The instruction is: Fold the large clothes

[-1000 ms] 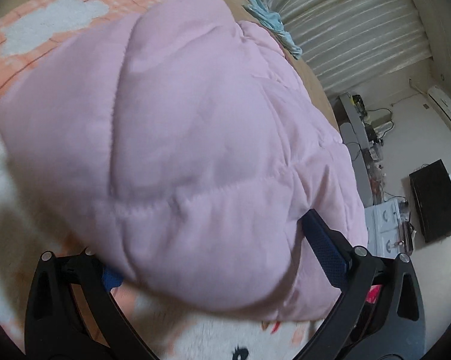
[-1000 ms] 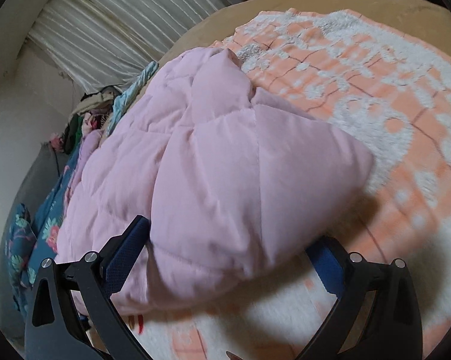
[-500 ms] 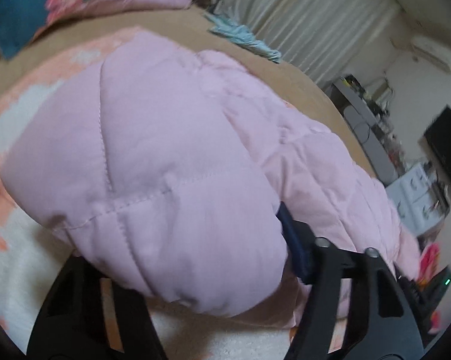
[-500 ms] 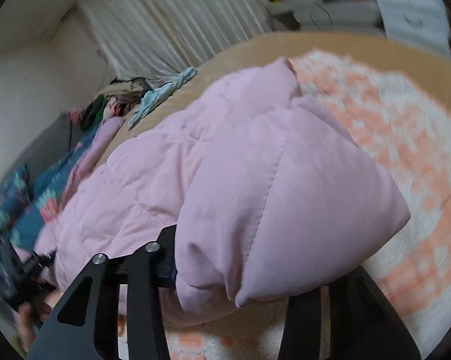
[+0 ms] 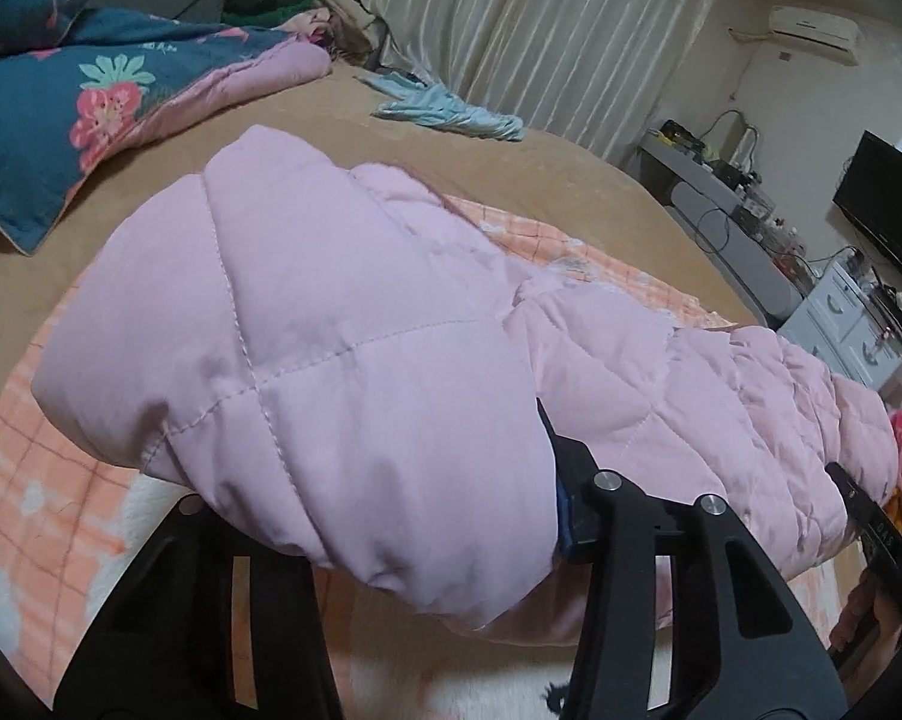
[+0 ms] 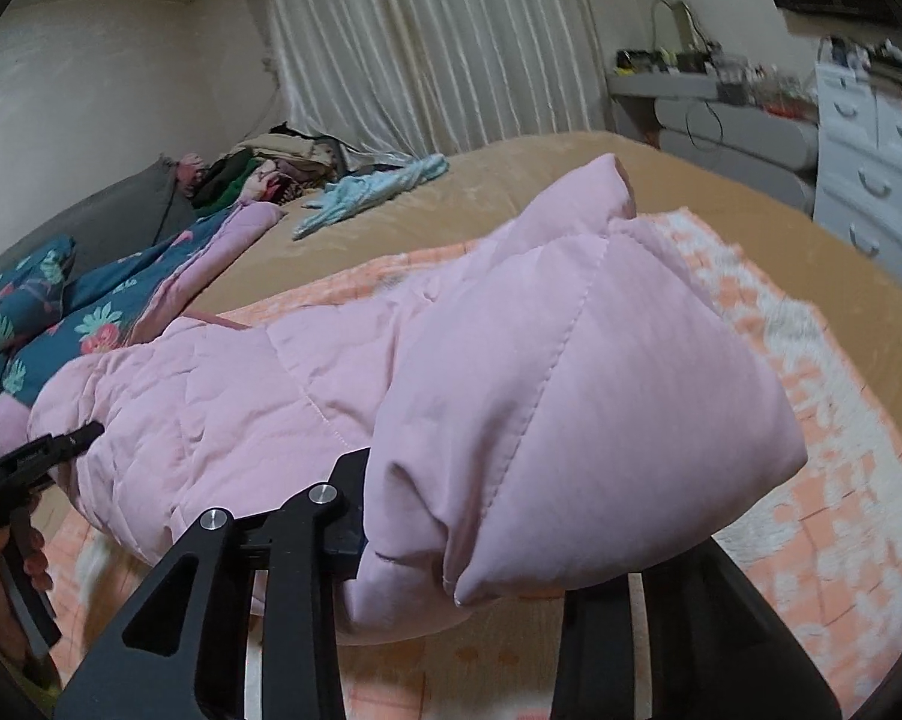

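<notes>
Moved: both grippers have just been closing on the pink jacket, and its corners now hang raised over the bed.
Left gripper: pinching a padded jacket corner.
Right gripper: pinching the opposite corner.
Jacket: stretched between them above the orange blanket.

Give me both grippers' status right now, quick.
Left gripper: shut on the pink quilted coat; jaws have just been closing on a corner.
Right gripper: shut on the other corner of the same coat; jaws have just been closing too.
</notes>
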Motion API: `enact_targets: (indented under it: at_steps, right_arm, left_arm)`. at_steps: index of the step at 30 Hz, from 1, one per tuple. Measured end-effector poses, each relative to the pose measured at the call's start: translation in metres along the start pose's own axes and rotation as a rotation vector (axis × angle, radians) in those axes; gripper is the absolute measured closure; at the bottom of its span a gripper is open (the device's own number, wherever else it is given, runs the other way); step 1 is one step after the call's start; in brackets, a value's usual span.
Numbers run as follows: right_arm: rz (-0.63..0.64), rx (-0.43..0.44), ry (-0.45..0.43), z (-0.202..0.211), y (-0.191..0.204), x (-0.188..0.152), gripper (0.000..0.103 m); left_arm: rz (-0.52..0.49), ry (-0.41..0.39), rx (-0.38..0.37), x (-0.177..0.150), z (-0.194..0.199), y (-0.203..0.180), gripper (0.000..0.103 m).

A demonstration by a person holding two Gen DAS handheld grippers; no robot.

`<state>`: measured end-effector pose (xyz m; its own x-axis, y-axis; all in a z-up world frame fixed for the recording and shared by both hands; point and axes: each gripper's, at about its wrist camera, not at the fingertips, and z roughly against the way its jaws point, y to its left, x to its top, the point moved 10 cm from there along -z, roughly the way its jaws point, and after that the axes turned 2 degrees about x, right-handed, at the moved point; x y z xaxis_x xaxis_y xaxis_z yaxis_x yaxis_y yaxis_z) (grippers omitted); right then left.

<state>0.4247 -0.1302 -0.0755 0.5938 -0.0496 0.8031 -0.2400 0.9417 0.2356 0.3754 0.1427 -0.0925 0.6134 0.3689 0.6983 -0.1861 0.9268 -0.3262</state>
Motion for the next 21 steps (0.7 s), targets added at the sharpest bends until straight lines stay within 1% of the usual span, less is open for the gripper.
enact_targets:
  at_steps: [6,12,21]
  right_arm:
    - [0.027,0.006,-0.006,0.036,0.009,-0.01,0.072]
    - [0.038,0.009,-0.003,0.067,0.012,-0.034,0.072]
    - [-0.005,0.023,0.003,0.104,0.005,-0.067,0.072]
  left_arm:
    - [-0.02,-0.003,-0.012,-0.009,0.029,0.005,0.065]
    - [-0.038,0.008,-0.021,-0.03,0.055,0.007,0.065]
    - [-0.068,0.01,-0.022,-0.063,0.087,0.009,0.064]
